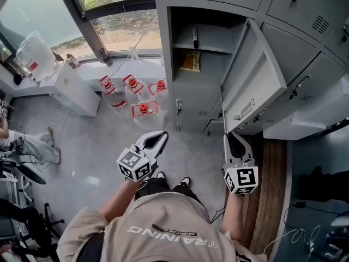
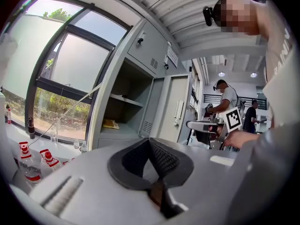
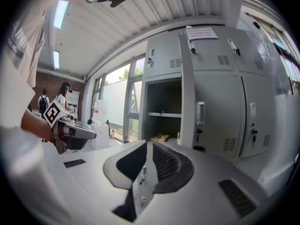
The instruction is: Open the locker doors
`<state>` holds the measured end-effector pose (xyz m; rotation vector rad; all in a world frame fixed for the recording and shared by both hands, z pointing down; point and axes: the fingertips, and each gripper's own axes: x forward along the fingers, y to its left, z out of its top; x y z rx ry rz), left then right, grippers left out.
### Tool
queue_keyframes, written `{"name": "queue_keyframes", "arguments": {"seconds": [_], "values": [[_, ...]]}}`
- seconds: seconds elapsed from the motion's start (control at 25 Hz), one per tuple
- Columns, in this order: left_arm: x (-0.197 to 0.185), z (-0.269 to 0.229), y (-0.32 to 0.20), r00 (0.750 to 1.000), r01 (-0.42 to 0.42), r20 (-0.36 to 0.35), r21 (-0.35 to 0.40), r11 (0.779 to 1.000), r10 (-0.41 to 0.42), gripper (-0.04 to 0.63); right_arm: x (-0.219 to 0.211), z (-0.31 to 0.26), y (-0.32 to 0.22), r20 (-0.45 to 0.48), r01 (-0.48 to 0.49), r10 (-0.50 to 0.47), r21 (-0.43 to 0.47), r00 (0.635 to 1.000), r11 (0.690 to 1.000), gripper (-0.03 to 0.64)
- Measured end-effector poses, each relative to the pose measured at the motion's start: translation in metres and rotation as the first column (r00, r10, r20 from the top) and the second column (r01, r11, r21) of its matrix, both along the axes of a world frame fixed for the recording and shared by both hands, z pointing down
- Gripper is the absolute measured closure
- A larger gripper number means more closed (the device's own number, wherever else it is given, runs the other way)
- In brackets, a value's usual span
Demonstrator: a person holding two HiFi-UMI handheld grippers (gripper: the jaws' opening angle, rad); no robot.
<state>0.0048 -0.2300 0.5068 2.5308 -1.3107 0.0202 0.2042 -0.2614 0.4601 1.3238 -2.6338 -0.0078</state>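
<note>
A grey metal locker bank (image 1: 305, 48) fills the floor's far right corner. In its open compartment (image 1: 210, 70) a dark slim object (image 1: 195, 37) sits on the shelf (image 1: 210, 48) — a yellow packet (image 1: 190, 61) below. The grey swung-out door (image 1: 256, 75) hangs to the right; red-capped clear water jugs (image 1: 143, 109) stand left, under the window (image 1: 125, 31).

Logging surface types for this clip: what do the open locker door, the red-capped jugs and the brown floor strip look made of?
Open locker door: likely painted sheet metal, matte grey, thin folded edges.
Red-capped jugs: probably clear plastic, see-through walls.
Brown floor strip: wood or wood-look laminate, judging by lengthwise grain lines.
</note>
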Motion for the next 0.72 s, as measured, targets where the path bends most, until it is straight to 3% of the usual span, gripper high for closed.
{"name": "queue_keyframes", "arguments": {"seconds": [0.2, 0.36, 0.56, 0.72], "values": [[-0.032, 0.003, -0.012, 0.999, 0.021, 0.024, 0.013, 1.0, -0.022, 0.589, -0.054, 0.018, -0.012, 0.067, 0.058, -0.055, -0.053, 0.996, 0.997, 0.585], [-0.066, 0.002, -0.02, 0.999, 0.012, 0.031, 0.019, 1.0, -0.012, 0.588, -0.099, 0.036, -0.031, 0.068, 0.069, -0.064, -0.082, 0.996, 0.994, 0.605], [-0.111, -0.006, -0.053, 0.999, -0.033, 0.01, 0.038, 0.999, 0.033, 0.588, -0.158, 0.096, -0.08, 0.052, 0.027, -0.019, -0.166, 0.998, 0.986, 0.606], [-0.138, -0.008, -0.08, 0.993, -0.112, 0.032, 0.063, 0.992, 0.11, 0.589, -0.192, 0.154, -0.126, 0.019, -0.047, 0.052, -0.224, 0.998, 0.973, 0.606]]}}
